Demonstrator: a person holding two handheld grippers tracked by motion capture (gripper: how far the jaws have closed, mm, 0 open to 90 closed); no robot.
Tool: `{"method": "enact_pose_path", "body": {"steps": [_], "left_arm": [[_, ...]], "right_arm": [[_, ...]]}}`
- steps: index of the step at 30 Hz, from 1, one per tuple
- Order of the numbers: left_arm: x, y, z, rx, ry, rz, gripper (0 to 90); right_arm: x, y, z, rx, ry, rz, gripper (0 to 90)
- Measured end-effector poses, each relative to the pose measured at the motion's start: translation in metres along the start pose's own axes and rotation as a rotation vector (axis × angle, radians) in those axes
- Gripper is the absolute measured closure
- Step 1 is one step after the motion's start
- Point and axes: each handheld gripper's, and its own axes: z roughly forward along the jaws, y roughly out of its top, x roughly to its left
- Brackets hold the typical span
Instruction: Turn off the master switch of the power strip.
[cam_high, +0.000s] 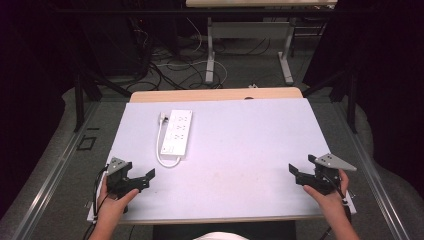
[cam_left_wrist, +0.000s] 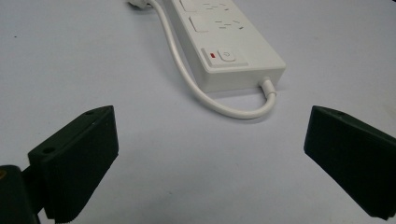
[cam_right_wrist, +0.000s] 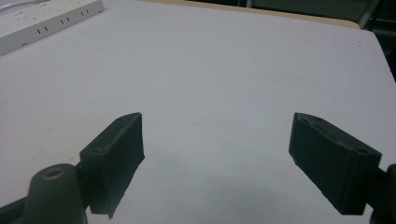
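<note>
Shown from above, a white power strip (cam_high: 178, 132) lies in the upper left of the white counter (cam_high: 250, 150), its long axis running toward the top of the frame. Its white cable (cam_high: 162, 150) leaves the near end, loops round and runs up the strip's left side to a plug (cam_high: 162, 118) beside the far end.

The left claw (cam_high: 145, 179) rests at the lower left of the high view, held by the left hand (cam_high: 116, 200); its jaws stand wide apart with nothing between them. In the left gripper view the strip's near end sits at top centre, well ahead of the jaws, with the switch (cam_left_wrist: 223, 55) and its red mark facing up and the cable loop lying just in front.

The right claw (cam_high: 296, 175) rests at the lower right of the high view in the right hand (cam_high: 327, 197) — its jaws likewise spread and empty. In the right gripper view one edge of the strip shows at the upper left, well apart from the jaws.

Judgement: the step in hand is the approach to the strip, and the left claw is the nearer. A sound approach would keep the jaws spread, come in over the cable loop without snagging it, and close across the strip's short width — not its length.
</note>
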Motion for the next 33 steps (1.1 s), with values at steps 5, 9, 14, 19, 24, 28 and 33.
{"method": "enact_pose_path", "body": {"steps": [5,9,14,19,24,28,33], "left_arm": [[-0.002,0.002,-0.001,-0.001,0.007,0.013,3.2],[-0.003,0.004,-0.003,-0.003,0.010,0.028,7.5],[-0.005,0.009,-0.005,-0.013,0.006,0.024,8.1],[-0.009,0.015,-0.006,-0.015,0.016,0.041,16.1],[-0.014,0.021,-0.004,-0.009,0.011,0.053,16.1],[-0.019,0.026,-0.004,-0.003,0.009,0.072,16.1],[-0.023,0.032,-0.002,0.009,0.006,0.088,16.7]], "right_arm": [[0.004,-0.010,0.001,0.012,0.008,-0.005,17.2],[0.005,-0.015,0.002,0.001,0.003,-0.014,17.2],[0.005,-0.015,0.000,0.010,0.016,0.001,17.2],[0.007,-0.017,0.000,-0.006,0.011,-0.005,17.2],[0.008,-0.017,-0.001,0.008,0.019,-0.004,17.2],[0.009,-0.018,0.000,0.005,0.018,-0.007,17.2],[0.011,-0.019,0.001,0.001,0.025,-0.004,17.2]]}}
